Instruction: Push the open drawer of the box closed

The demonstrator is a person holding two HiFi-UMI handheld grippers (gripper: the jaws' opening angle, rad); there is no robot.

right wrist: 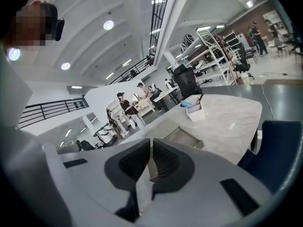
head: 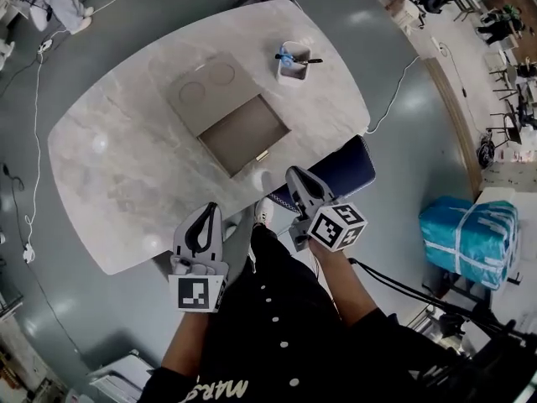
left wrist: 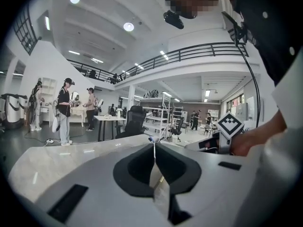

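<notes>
Both my left tool (head: 206, 213) and right tool (head: 296, 177) are closed on nothing, low in the frame, short of the drawer (head: 243, 133) standing open from the box (head: 204, 86) at centre, so next I must reach its front and push.

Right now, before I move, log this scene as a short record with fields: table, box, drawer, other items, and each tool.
table: pale marble top, rounded corners
box: grey, flat, on the table, two round marks on top
drawer: pulled open toward the person, nothing visible inside, small handle on its front
container: white, beyond the box, holds small blue and black items
chair: dark blue, at the table's near edge
left tool: jaws together, empty, clear of the box
right tool: jaws together, empty, nearer the drawer, not touching it
</notes>
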